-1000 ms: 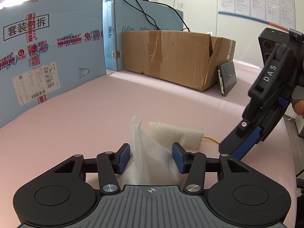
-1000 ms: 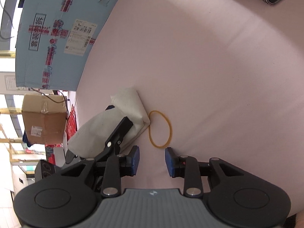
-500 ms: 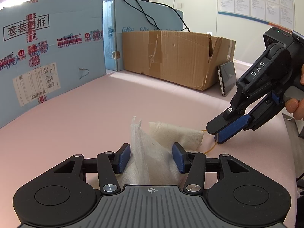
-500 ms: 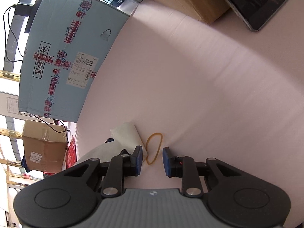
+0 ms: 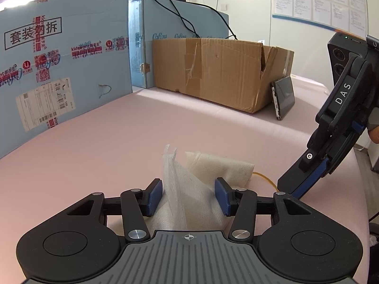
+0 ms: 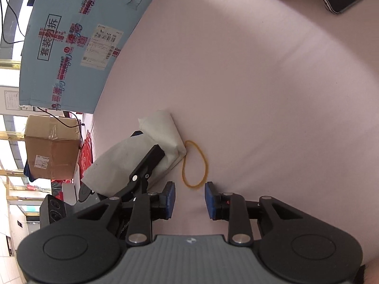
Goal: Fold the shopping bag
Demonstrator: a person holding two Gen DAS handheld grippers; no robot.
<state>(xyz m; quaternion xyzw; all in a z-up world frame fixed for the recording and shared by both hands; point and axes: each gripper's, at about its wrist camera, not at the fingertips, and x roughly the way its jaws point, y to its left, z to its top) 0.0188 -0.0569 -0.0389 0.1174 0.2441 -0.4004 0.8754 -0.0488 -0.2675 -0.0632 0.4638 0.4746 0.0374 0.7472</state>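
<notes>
**Folded bag clamped at left, rubber band ahead of the right jaws**

The shopping bag (image 5: pixel 196 189) is a thin, white non-woven fabric with a fine dimpled weave, folded into a compact wedge on the smooth pale pink table (image 5: pixel 118 142). One crumpled, frayed-looking corner stands up in a peak; a flatter folded panel lies behind it. Just beside the bag's far corner lies a thin orange-yellow rubber band (image 6: pixel 194 163), a slack oval loop flat on the table, touching or nearly touching the bag's edge.

The left gripper (image 5: pixel 188 197) points down at a slant, its blue pads (image 5: pixel 155 196) set on either side of the bunched fabric and grasping the shopping bag against the table.

The right gripper (image 6: pixel 189 200) is tilted more steeply toward the table. Its jaws are opening, with bare table between the pads and the near end of the rubber band just ahead of the tips; nothing is gripped. In the left wrist view its black fingers with blue pads come down beside the band.

At the back stand a pale blue printed carton (image 5: pixel 59 71), a taped brown cardboard box (image 5: pixel 213 71), and a dark phone (image 5: pixel 284 97) leaning on it.
</notes>
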